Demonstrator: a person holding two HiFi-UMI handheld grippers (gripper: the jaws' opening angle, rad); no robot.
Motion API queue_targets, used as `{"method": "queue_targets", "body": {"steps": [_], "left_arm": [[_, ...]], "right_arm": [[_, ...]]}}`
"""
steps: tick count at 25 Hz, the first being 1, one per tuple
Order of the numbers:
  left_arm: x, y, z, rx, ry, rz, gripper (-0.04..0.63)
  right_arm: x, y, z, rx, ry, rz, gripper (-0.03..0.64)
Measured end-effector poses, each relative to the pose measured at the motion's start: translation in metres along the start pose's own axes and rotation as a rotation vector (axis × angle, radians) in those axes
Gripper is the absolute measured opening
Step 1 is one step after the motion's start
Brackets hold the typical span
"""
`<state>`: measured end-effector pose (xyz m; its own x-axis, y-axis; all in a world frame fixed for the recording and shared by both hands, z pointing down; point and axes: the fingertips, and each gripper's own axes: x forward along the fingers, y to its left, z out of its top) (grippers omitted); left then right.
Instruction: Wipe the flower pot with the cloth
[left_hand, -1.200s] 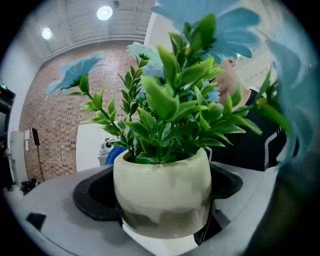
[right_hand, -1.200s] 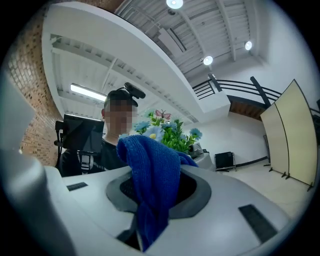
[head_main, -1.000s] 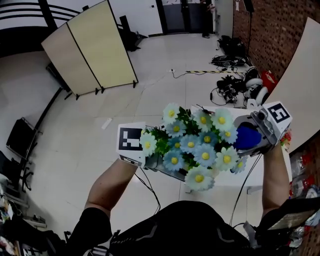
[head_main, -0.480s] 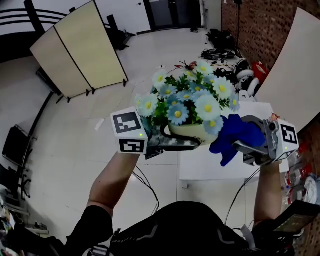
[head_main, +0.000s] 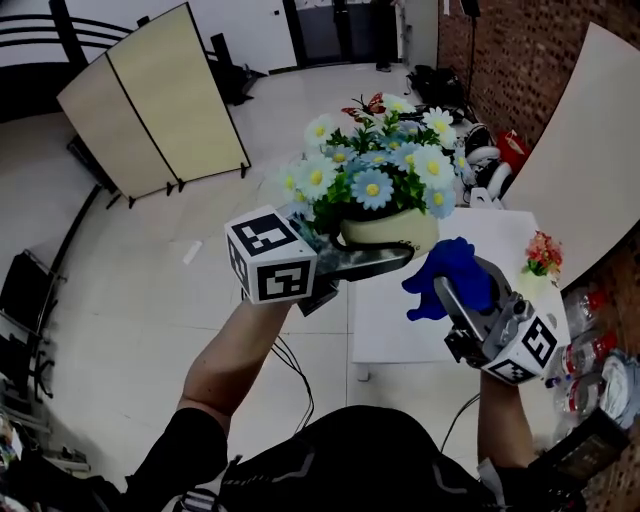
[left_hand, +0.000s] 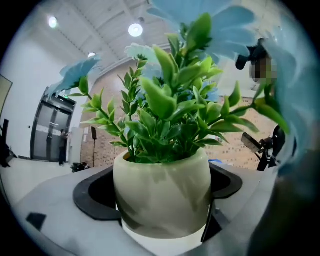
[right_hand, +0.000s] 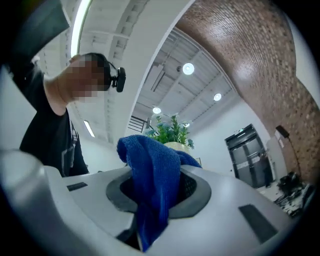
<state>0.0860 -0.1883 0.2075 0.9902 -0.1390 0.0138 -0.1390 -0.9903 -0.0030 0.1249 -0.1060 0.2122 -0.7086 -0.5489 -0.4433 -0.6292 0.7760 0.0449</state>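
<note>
A cream flower pot (head_main: 392, 231) with blue and white daisies (head_main: 373, 168) is held up in the air, upright, with my left gripper (head_main: 383, 259) shut on its sides. In the left gripper view the pot (left_hand: 162, 192) fills the gap between the jaws, with green leaves (left_hand: 170, 110) above it. My right gripper (head_main: 458, 293) is shut on a blue cloth (head_main: 446, 274), just right of and below the pot. I cannot tell whether they touch. In the right gripper view the cloth (right_hand: 152, 177) hangs over the jaws, and the pot (right_hand: 175, 145) shows small behind it.
A white table (head_main: 405, 325) stands below both grippers. A small pot of pink flowers (head_main: 541, 253) sits at its right end. A folding screen (head_main: 150, 95) stands far left, and cables and gear (head_main: 480, 150) lie on the floor by the brick wall.
The pot has been raised further and moved slightly right, its side showing more. My right gripper with the cloth has dropped lower and turned, pointing up toward the pot's right side.
</note>
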Motion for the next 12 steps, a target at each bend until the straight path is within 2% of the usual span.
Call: {"method": "queue_targets", "body": {"steps": [5,9,12], "left_arm": [[0.001,0.001,0.002,-0.004,-0.003,0.009,0.531],[0.000,-0.001,0.006,0.033,0.005,0.022,0.531],[-0.002,-0.009,0.011,0.073,0.014,-0.028,0.531]], "right_arm": [[0.002,-0.004,-0.025,-0.147,0.106,-0.117,0.095],[0.009,-0.011,-0.033,-0.203,0.176,-0.150,0.095],[0.018,-0.021,-0.043,-0.220,0.231,-0.173,0.095]]}}
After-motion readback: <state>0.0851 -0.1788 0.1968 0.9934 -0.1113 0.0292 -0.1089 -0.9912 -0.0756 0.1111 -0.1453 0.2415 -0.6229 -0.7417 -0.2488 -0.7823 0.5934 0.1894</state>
